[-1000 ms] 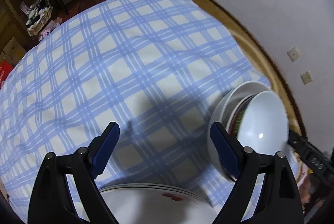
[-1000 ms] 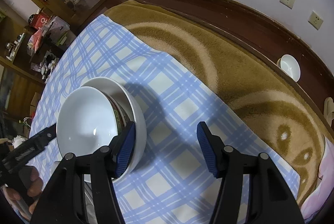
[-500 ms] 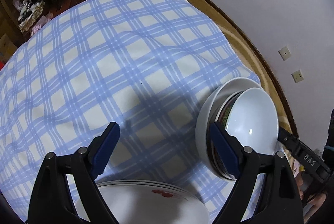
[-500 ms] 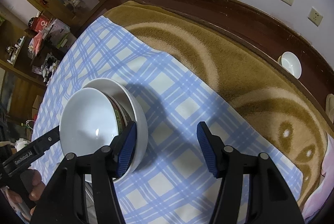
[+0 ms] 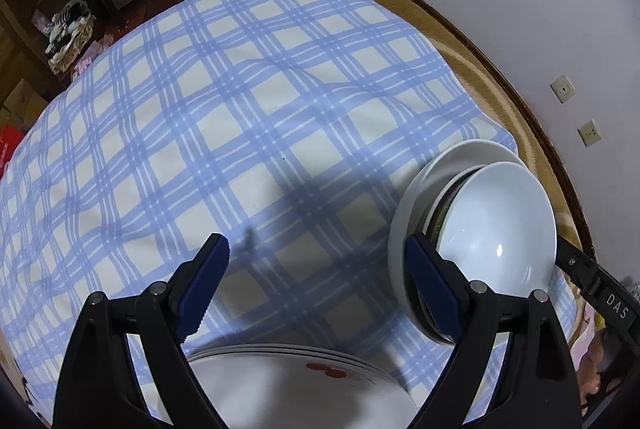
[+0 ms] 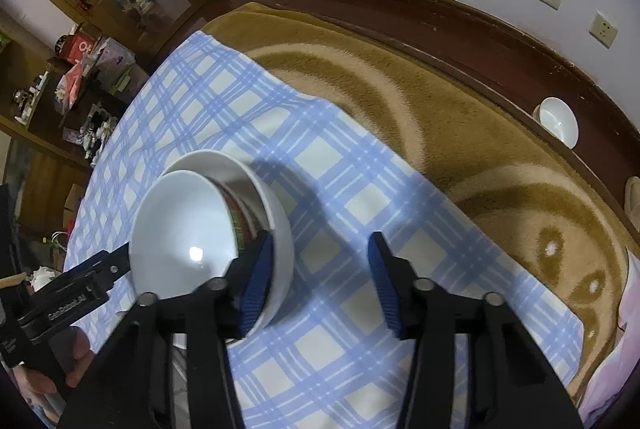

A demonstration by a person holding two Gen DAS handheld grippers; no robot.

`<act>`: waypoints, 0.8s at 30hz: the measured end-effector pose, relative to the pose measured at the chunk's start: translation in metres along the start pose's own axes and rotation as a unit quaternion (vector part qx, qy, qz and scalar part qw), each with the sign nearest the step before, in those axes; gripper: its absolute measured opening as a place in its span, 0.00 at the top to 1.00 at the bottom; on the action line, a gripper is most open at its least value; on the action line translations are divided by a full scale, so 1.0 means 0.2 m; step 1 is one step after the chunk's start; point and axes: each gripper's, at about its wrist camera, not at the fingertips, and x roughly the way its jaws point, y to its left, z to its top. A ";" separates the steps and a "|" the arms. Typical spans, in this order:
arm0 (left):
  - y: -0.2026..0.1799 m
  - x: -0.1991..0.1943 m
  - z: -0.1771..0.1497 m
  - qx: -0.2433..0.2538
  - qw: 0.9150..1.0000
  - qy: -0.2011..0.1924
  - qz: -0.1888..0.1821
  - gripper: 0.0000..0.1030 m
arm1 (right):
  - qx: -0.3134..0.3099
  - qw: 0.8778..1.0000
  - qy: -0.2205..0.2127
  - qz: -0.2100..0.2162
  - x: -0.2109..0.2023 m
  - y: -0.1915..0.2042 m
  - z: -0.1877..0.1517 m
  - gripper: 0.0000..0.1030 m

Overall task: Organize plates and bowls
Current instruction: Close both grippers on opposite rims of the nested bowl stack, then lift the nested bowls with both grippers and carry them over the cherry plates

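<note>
Seeing checked blue cloth (image 5: pixel 248 117) under my jaws | left gripper (image 5: pixel 316 269) wide apart, plates (image 5: pixel 280 385) beneath | right gripper (image 6: pixel 322 265) closing on nothing, nested bowls (image 6: pixel 180 233) beside its left finger | only right view shows brown blanket (image 6: pixel 400 101), far bowl (image 6: pixel 558 121)

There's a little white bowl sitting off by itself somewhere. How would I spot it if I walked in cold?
Start at the blue checked cloth and look past it over the brown blanket to the dark wooden ledge along the wall. The small white bowl sits there below the two wall sockets. It stands alone, unlike the nested bowls on the cloth.
</note>
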 end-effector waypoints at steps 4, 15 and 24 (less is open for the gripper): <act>-0.02 0.00 -0.01 0.002 1.000 -0.002 0.017 0.13 | -0.024 1.000 0.006 0.003 0.02 0.06 -0.01 0.80; -0.14 -0.03 -0.05 0.020 0.999 -0.031 -0.010 0.68 | -0.014 1.000 -0.007 -0.001 0.03 0.09 -0.01 0.90; -0.15 -0.01 -0.04 0.007 1.000 -0.012 -0.018 0.76 | -0.003 1.000 -0.005 0.000 0.04 0.08 -0.02 0.91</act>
